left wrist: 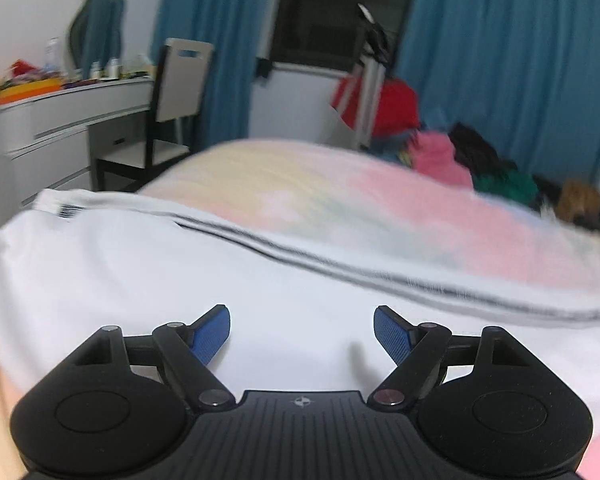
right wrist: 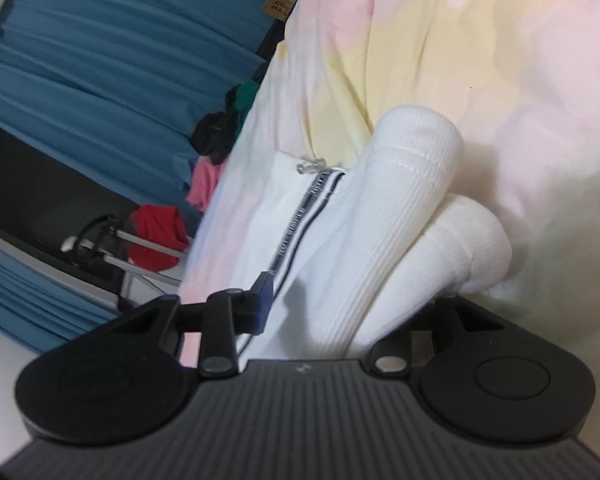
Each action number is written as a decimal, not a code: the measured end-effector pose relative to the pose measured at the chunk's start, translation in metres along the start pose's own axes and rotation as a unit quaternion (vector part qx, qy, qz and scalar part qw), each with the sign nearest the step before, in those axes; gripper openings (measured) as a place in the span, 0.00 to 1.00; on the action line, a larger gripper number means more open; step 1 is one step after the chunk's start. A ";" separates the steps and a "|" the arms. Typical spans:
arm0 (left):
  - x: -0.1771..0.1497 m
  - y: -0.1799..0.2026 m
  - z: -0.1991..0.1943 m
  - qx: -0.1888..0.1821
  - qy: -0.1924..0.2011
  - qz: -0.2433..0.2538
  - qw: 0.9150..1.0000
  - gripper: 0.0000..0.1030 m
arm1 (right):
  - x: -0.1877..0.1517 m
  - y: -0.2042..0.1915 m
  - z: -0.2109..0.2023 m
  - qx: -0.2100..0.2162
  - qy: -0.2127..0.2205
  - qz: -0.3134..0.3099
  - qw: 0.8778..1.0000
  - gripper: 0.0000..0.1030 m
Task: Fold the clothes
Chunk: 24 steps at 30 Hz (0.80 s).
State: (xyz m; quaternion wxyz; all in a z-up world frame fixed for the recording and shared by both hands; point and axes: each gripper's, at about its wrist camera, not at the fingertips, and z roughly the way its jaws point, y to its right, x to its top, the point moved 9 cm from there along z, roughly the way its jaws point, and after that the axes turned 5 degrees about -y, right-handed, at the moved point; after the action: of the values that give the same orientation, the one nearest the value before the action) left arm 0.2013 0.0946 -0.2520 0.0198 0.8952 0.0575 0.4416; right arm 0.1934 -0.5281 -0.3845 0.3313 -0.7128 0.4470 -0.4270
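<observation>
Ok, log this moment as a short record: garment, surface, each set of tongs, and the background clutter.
garment: white garment with dark side stripes, ribbed cuffs bunched in the right wrist view
surface: pastel bedspread
left tongs: left tongs open above the white fabric, nothing between the blue pads
right tongs: right tongs with ribbed white fabric between them; grip cannot be confirmed, one finger hidden
background: clothes pile at the bed's far edge, blue curtains, white desk, chair
</observation>
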 end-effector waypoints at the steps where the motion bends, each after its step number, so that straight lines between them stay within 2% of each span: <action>1: -0.007 0.005 0.006 0.008 -0.007 0.016 1.000 0.79 | 0.000 0.000 0.002 -0.002 -0.001 -0.005 1.000 0.40; 4: -0.028 0.009 0.027 0.025 -0.028 0.051 0.998 0.79 | -0.003 0.001 0.009 -0.016 -0.005 -0.011 1.000 0.40; 7: -0.038 0.011 0.038 0.028 -0.045 0.056 0.997 0.81 | -0.003 -0.002 0.012 -0.034 0.002 -0.030 0.999 0.40; 11: -0.038 0.010 0.043 0.025 -0.057 0.056 0.996 0.83 | -0.005 -0.013 0.013 -0.088 0.017 -0.078 0.993 0.24; 14: -0.035 0.008 0.042 0.023 -0.059 0.055 0.996 0.83 | -0.008 -0.041 0.007 -0.131 0.054 -0.170 0.975 0.16; 17: -0.032 0.005 0.042 0.021 -0.061 0.058 0.996 0.83 | -0.017 -0.084 -0.006 -0.156 0.100 -0.265 0.946 0.15; 20: -0.031 0.005 0.039 0.018 -0.063 0.063 0.996 0.83 | -0.040 -0.133 -0.021 -0.164 0.145 -0.363 0.906 0.14; 24: -0.026 0.002 0.036 0.004 -0.068 0.051 0.996 0.83 | -0.101 -0.207 -0.039 -0.158 0.209 -0.526 0.809 0.14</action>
State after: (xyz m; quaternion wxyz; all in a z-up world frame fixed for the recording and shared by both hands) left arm 0.2144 0.0901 -0.2944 -0.0023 0.9250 0.0126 0.3797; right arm 0.2078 -0.3597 -0.2234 -0.1625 -0.7752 0.1236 -0.5978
